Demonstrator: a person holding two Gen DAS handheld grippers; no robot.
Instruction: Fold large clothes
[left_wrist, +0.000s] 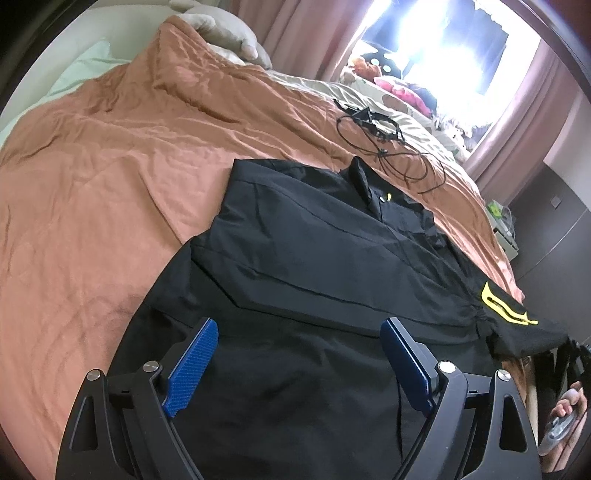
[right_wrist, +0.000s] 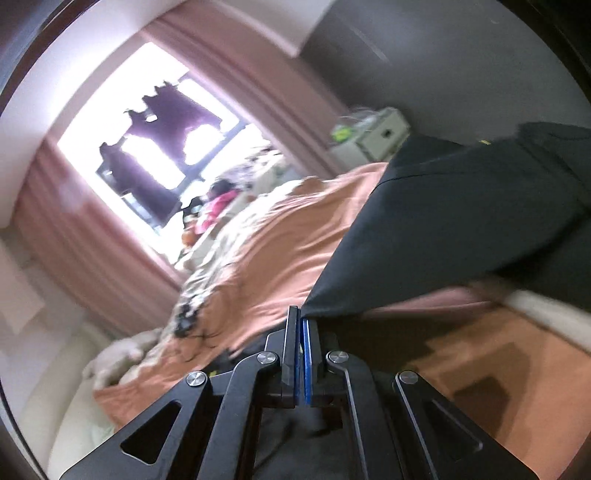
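Note:
A large black garment (left_wrist: 314, 251) with yellow markings lies spread on the orange bedcover (left_wrist: 103, 166), partly folded over itself. My left gripper (left_wrist: 299, 328) is open just above its near part, blue pads wide apart, holding nothing. My right gripper (right_wrist: 303, 317) is shut on a corner of the black garment (right_wrist: 424, 229) and holds it lifted off the bed, the cloth stretched taut toward the upper right. The right wrist view is motion-blurred.
A tangle of black cable (left_wrist: 384, 144) lies on the bed beyond the garment's collar. Pillows (left_wrist: 225, 33) sit at the head. Toys and clutter (left_wrist: 399, 88) line the bright window with pink curtains. A small white cabinet (right_wrist: 373, 136) stands by the bed's right side.

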